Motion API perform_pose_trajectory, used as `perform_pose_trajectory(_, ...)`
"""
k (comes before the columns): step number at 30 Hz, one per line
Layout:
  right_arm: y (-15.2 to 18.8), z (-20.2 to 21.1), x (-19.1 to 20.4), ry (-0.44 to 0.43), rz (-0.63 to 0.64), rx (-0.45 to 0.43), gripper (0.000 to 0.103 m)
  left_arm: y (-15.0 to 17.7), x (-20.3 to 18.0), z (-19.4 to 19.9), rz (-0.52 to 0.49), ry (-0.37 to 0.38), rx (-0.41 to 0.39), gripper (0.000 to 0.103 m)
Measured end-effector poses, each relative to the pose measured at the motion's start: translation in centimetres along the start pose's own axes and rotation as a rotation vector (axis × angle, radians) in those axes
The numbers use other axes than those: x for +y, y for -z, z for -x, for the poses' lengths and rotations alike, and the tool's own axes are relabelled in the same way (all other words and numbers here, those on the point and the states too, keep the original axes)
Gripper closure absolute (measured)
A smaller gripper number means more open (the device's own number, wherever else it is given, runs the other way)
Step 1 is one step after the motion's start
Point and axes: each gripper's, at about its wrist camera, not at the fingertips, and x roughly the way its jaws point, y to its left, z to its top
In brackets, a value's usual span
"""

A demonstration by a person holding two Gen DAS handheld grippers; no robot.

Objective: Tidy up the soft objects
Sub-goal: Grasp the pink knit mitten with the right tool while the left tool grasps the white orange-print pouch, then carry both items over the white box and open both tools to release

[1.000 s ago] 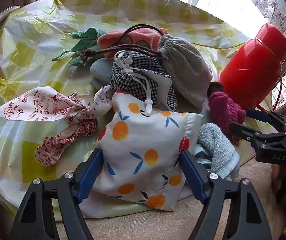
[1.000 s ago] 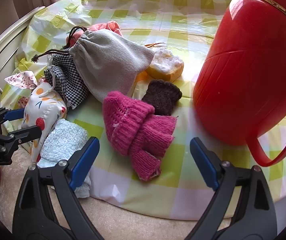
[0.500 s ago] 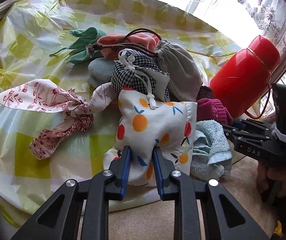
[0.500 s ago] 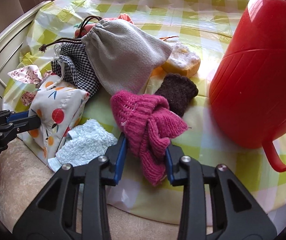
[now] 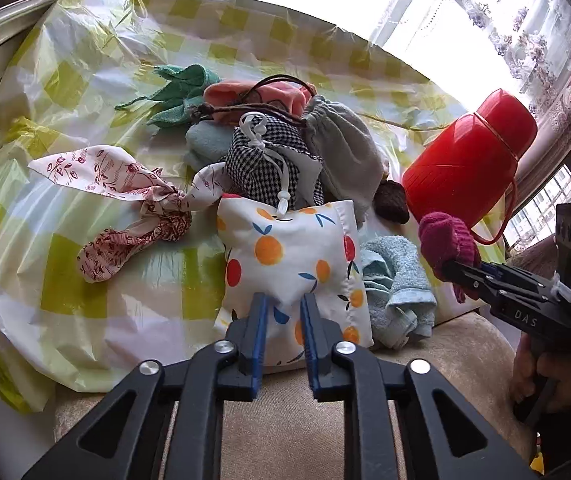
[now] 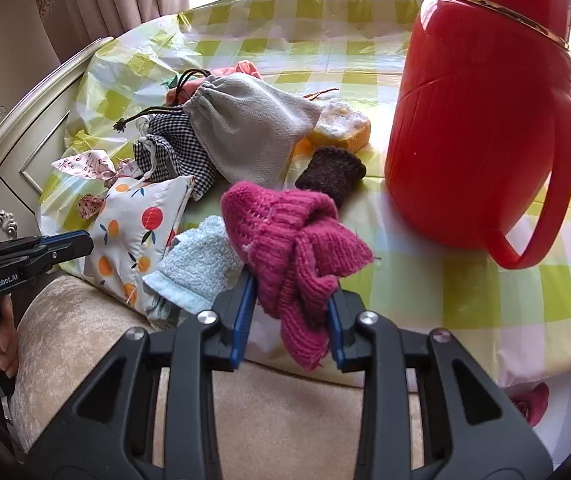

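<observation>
While each hand-held gripper is clamped on cloth, lift slowly: the left hand-held gripper [image 5: 282, 308], jaws just eased wider, pinches the orange-printed white fabric pouch [image 5: 291, 256] beside the red plastic jug [image 6: 481, 120]; the right hand-held gripper [image 6: 290, 300] clamps the magenta knitted hat [image 6: 291, 240] nearer it.

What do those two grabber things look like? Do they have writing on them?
Both are black plastic tools with two fingers lined in blue pads. The left gripper has round silver screws on its struts, and its side reads "GenRobot.AI" in white. The right gripper looks the same; its side reads "DAS", with a black box showing a small green light, white tape and a thin cable. Each sits on a black handle.
</observation>
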Motion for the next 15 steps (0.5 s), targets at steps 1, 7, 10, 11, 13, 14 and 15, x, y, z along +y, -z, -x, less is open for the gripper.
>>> perform_pose_trajectory(1, 0.2, 0.4, -0.1, 0.000, -0.006, -0.003, 0.067, -0.2, 0.6, -0.1, 0.032, -0.014, 0.000, 0.037)
perform_pose_trajectory(7, 1.6, 2.4, -1.2, 0.004, -0.032, -0.006, 0.067, -2.7, 1.7, -2.5, 0.089, 0.040, 0.048, 0.013)
perform_pose_trajectory(10, 2.1, 2.8, -1.9, 0.006, -0.052, 0.000, 0.067, -3.7, 1.5, -4.9, 0.080, 0.079, 0.114, 0.013)
perform_pose_trajectory(11, 2.3, 2.9, -2.1, 0.007, -0.057, 0.001, 0.067, -4.0, 1.7, -5.6, 0.086, 0.093, 0.132, 0.013)
perform_pose_trajectory(13, 2.5, 3.2, -2.5, 0.010, -0.068, 0.002, 0.067, -4.1, 2.2, -6.6, 0.107, 0.134, 0.162, 0.014)
perform_pose_trajectory(14, 2.6, 3.3, -2.8, 0.012, -0.074, 0.003, 0.067, -4.1, 2.2, -6.6, 0.101, 0.157, 0.154, 0.027)
perform_pose_trajectory(15, 2.7, 3.5, -3.0, 0.014, -0.080, 0.002, 0.067, -4.1, 2.2, -6.6, 0.103, 0.176, 0.158, 0.034)
